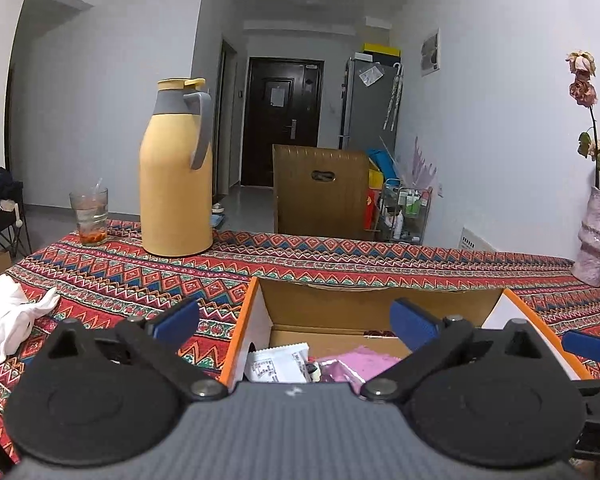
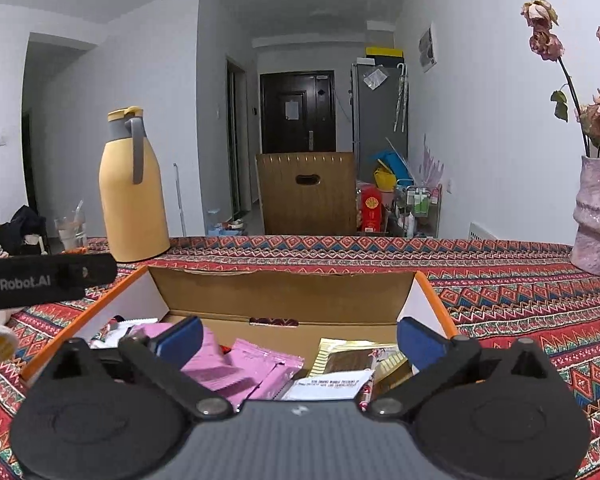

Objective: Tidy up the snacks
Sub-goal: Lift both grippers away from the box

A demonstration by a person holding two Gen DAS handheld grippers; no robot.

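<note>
While both grippers gape empty | right view alone shows gold packet | left: white cloth

A yellow thermos jug stood upright on the patterned bench, a drinking glass just beside it, a crumpled white cloth lay nearer, and a pink vase held wilted roses.

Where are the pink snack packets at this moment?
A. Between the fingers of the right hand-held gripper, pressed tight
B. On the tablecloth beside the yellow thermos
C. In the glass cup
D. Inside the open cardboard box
D: the pink snack packets lie inside the open cardboard box, among other wrappers, and the right hand-held gripper stands wide open above them, gripping nothing.
</note>
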